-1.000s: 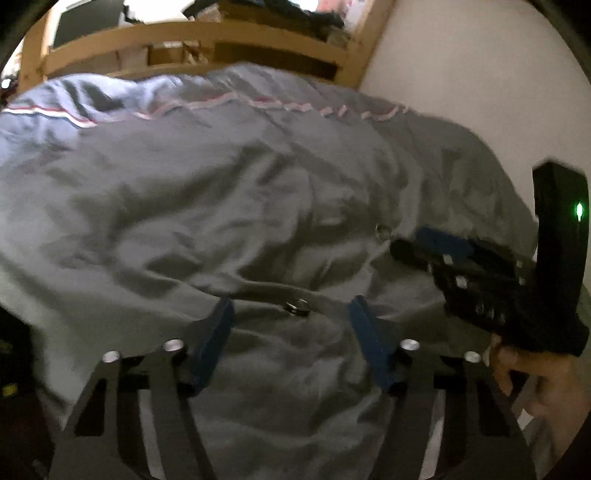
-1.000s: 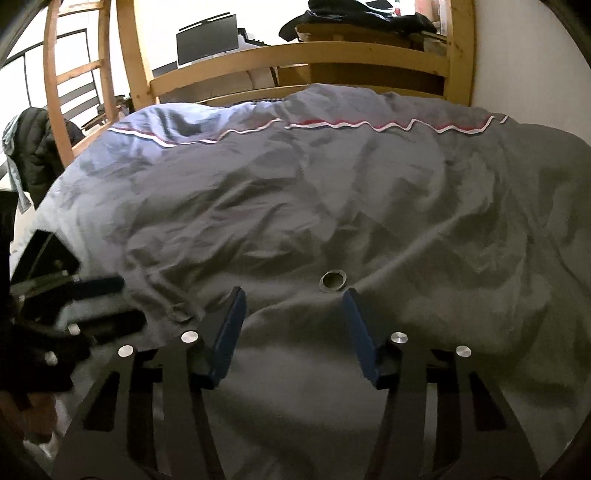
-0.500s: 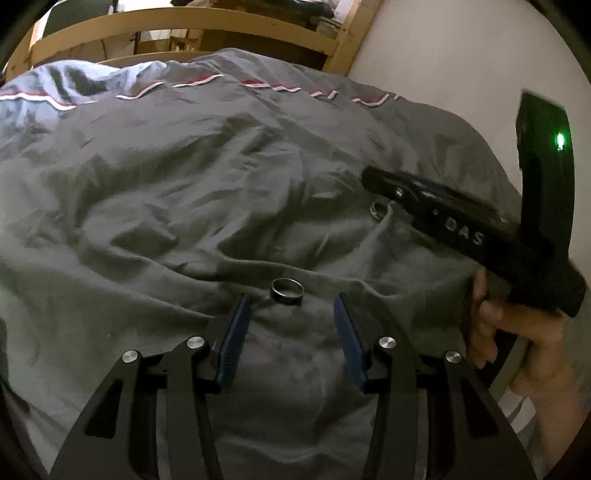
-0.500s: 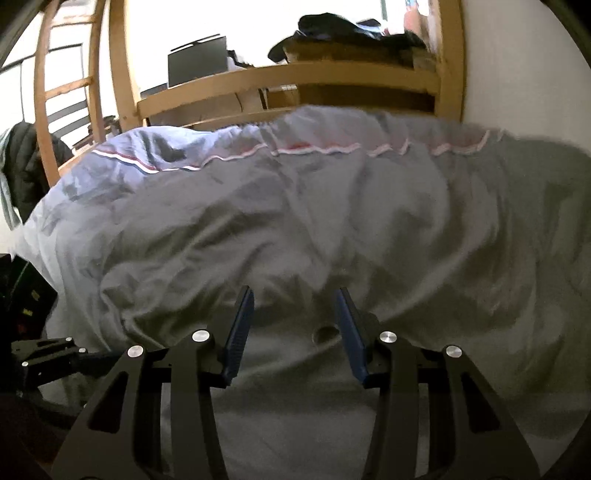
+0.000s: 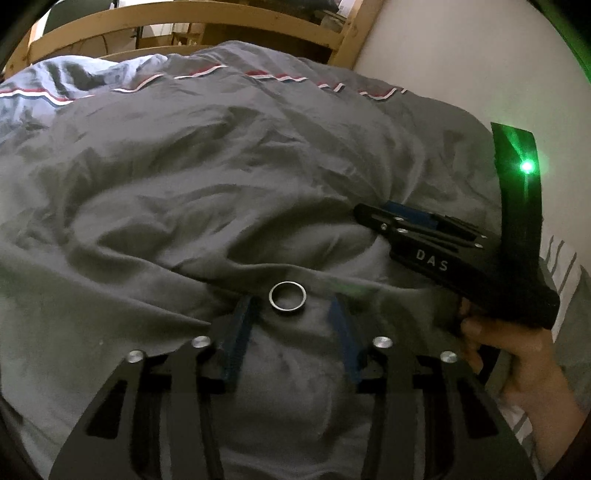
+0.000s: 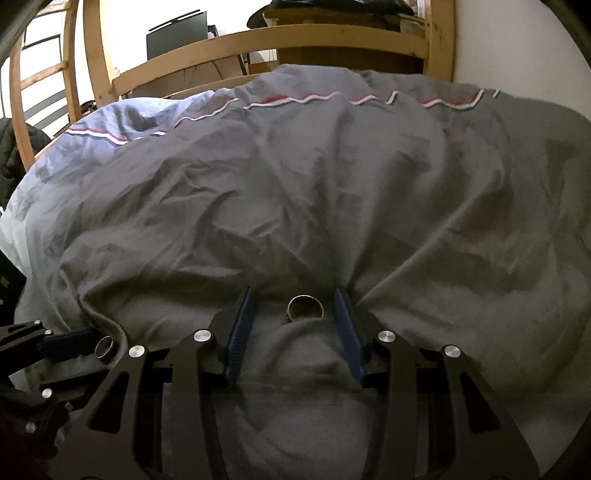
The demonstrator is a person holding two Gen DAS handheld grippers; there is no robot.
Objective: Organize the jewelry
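The left tool [image 5: 291, 306] was black, its flat arms set with round silver screws, its fingers [image 5: 236, 343] lined with ribbed blue pads. The right tool [image 6: 294, 306] matched, bore white "DAS" lettering and a glowing green light.

Dim room: grey duvet [image 6: 332, 192] on wooden bed frame [image 6: 280, 37], white wall [image 5: 461, 55] beside, dark monitor [image 6: 176, 33] beyond.

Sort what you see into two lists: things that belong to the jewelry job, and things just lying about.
Belonging to the job:
- ring between the closing left claw
- ring between the closing right claw

Just lying about:
- duvet
- bed frame
- monitor
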